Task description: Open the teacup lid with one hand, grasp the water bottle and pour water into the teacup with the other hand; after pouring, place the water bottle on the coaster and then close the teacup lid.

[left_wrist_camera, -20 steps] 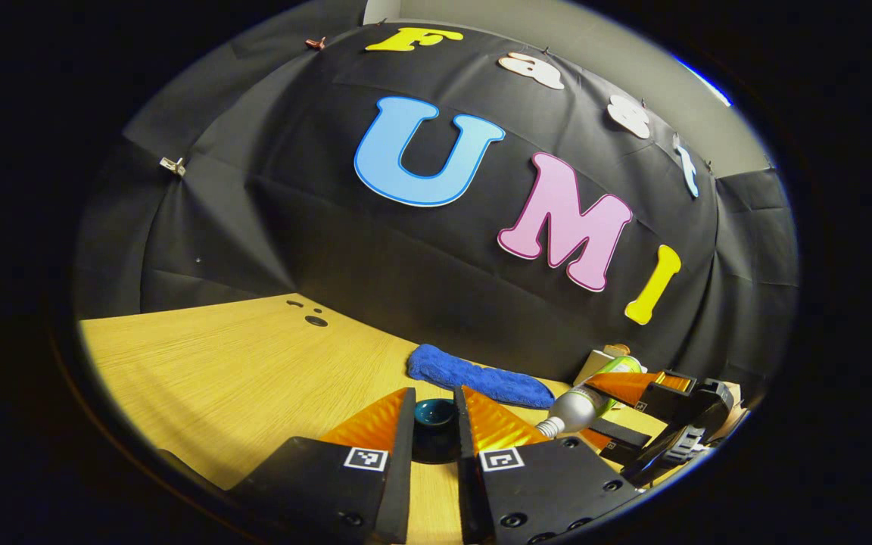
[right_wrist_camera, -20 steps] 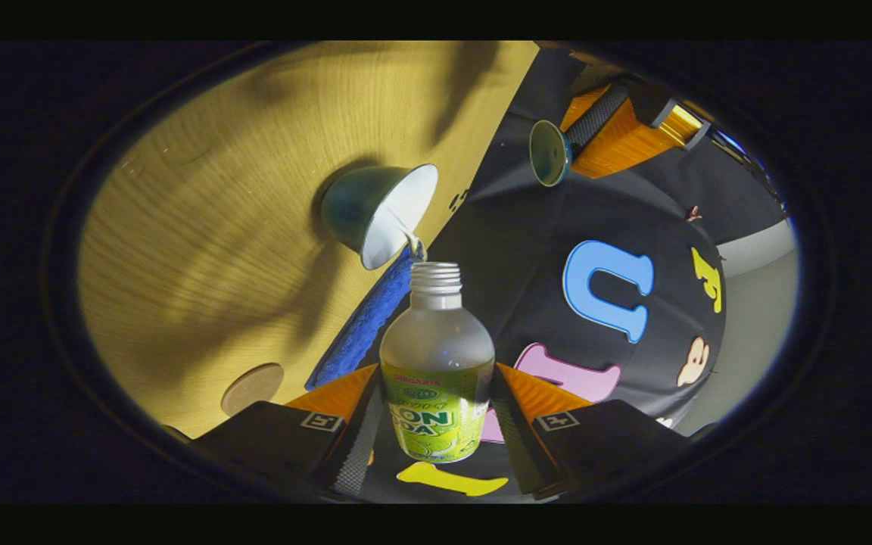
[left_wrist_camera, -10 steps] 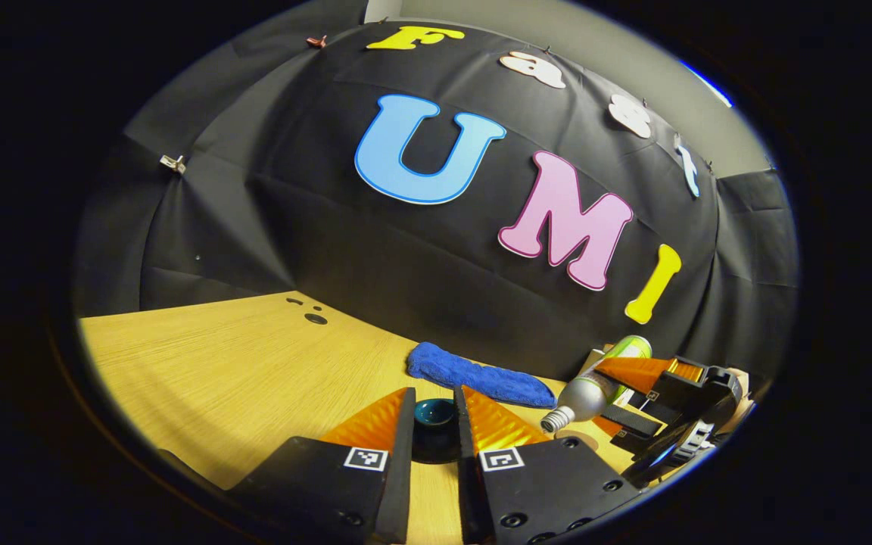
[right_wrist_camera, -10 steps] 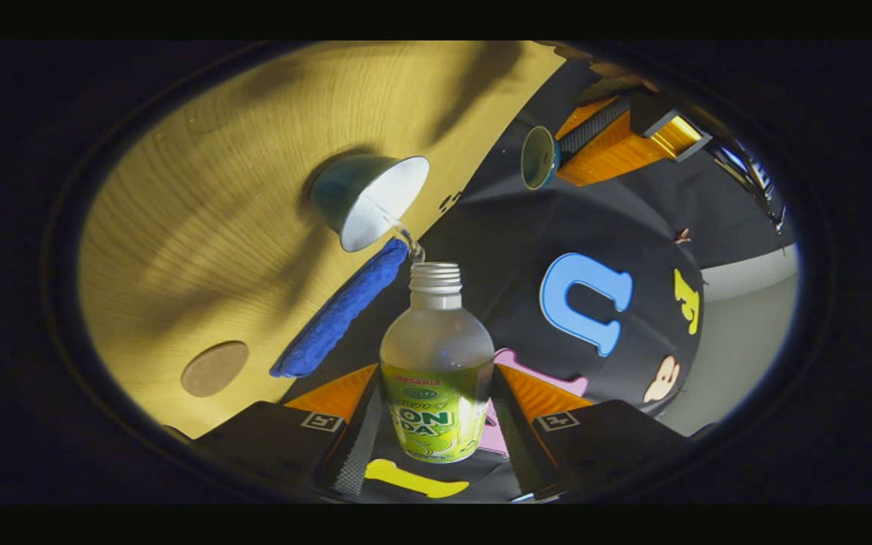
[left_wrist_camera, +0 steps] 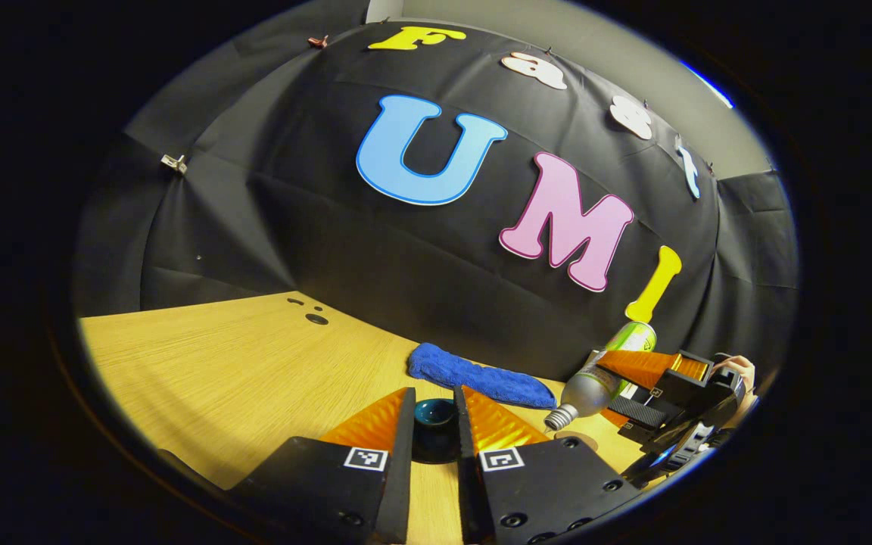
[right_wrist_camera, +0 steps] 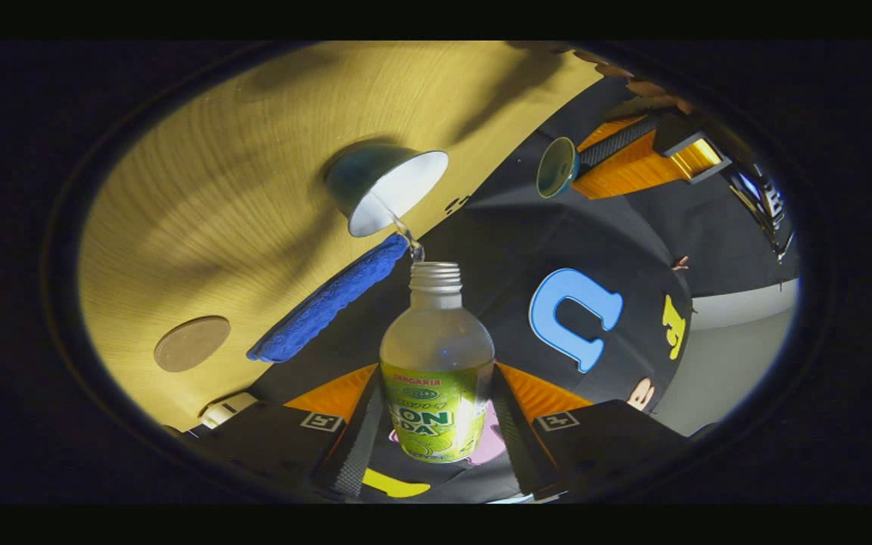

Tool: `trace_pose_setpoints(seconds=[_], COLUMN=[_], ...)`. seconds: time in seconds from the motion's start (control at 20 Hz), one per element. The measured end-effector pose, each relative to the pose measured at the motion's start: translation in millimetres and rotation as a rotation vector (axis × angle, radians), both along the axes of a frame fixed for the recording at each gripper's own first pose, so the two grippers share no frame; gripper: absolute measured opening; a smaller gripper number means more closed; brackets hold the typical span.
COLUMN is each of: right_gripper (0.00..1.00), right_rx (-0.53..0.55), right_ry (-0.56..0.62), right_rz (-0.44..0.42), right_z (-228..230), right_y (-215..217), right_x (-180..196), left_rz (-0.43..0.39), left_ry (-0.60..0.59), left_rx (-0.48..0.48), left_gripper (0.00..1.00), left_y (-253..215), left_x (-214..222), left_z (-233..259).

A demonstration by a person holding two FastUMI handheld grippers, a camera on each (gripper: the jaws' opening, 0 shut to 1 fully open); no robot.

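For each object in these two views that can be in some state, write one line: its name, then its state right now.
Water bottle: uncapped, tipped, water streaming from its mouth.
Teacup: uncovered, on the table, receiving the stream.
Lid: off the cup, held up.
Coaster: bare, on the table.
Blue cloth: lying along the table's edge.
Left gripper: shut on the lid.
Right gripper: shut on the water bottle.

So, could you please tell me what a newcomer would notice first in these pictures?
Probably the water bottle, clamped in the right tool and tipped so a thin stream runs from its mouth into the open teacup on the wooden table. Next, the dark lid held aloft in the left tool, away from the cup. A blue cloth lies beside the teacup.
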State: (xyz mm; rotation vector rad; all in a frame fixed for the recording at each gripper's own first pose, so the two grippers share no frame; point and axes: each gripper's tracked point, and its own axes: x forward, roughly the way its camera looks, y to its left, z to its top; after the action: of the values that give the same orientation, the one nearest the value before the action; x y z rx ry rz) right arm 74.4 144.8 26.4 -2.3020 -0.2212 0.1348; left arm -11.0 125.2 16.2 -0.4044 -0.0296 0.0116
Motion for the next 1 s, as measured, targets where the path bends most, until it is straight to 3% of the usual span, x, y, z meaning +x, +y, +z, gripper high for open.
trace_pose_setpoints(seconds=[0.75, 0.9, 1.0], right_gripper=[0.77, 0.77, 0.77], right_rx=[-0.006, 0.078, 0.211], right_ry=[0.011, 0.057, 0.121], right_rz=[0.021, -0.006, -0.031], right_z=[-2.4, -8.9, -20.7], right_y=[5.3, 2.5, -3.4], right_x=[-0.4, -3.4, -5.8], left_rz=[-0.002, -0.008, -0.006], left_ry=[0.002, 0.006, 0.005], left_rx=[-0.005, -0.005, -0.007], left_gripper=[0.3, 0.3, 0.3], left_y=[1.1, 0.6, 1.3], left_x=[-0.6, -0.4, -0.6], left_z=[0.7, -1.1, -1.2])
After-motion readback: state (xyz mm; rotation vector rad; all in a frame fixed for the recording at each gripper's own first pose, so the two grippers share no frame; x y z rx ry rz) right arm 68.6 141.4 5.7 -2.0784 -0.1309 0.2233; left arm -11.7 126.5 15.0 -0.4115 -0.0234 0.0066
